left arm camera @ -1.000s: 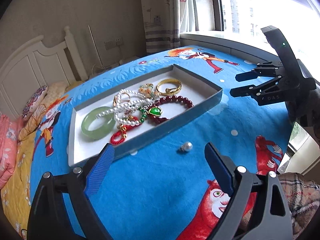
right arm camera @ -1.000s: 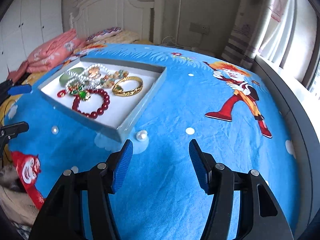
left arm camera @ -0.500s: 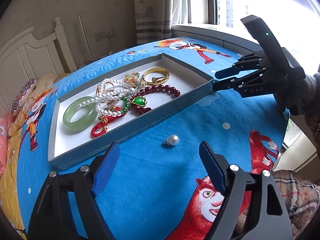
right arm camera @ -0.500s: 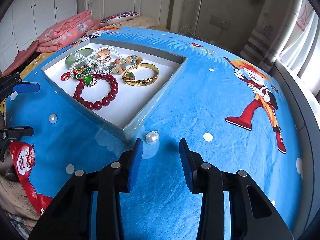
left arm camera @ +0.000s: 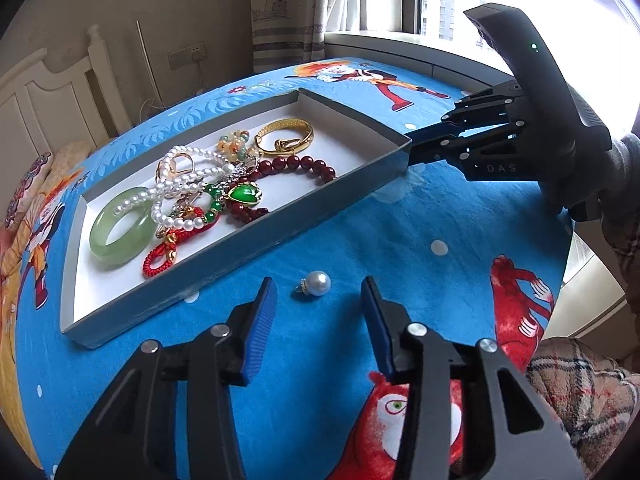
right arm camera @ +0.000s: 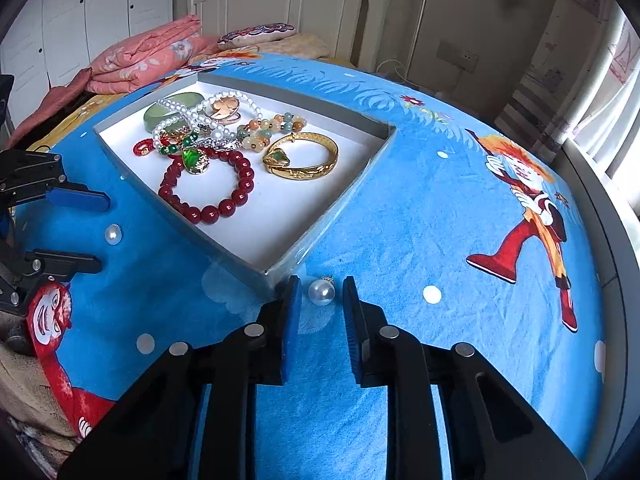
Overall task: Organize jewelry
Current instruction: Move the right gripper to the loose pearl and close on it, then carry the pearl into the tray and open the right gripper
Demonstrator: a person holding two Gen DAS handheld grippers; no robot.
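A grey tray (left arm camera: 280, 236) (right arm camera: 304, 104) on the blue bedsheet holds a jade bangle (left arm camera: 120, 232), a gold bangle (right arm camera: 304, 160), a dark red bead bracelet (right arm camera: 216, 200) and tangled pearl strands (left arm camera: 180, 188). Two loose pearl pendants lie outside it. One pearl (left arm camera: 318, 283) (right arm camera: 113, 235) lies between the fingertips of my left gripper (left arm camera: 317, 286) (right arm camera: 104, 234), whose jaws are closing with wide gaps either side. The other pearl (right arm camera: 321, 291), by the tray's near corner, sits between my right gripper's (right arm camera: 321, 280) (left arm camera: 420, 148) closing pads, a thin gap on each side.
A white headboard (right arm camera: 280, 0) and folded pink quilt (right arm camera: 140, 56) stand beyond the tray. The window sill (left arm camera: 400, 46) borders the bed's far side. A plaid blanket (left arm camera: 580, 380) lies at the bed's edge. A person's sleeve (left arm camera: 624, 168) holds the right gripper.
Both grippers' jaws have narrowed a lot. The left gripper came down closer to its pearl. The right gripper closed in around the pearl at the tray's corner.
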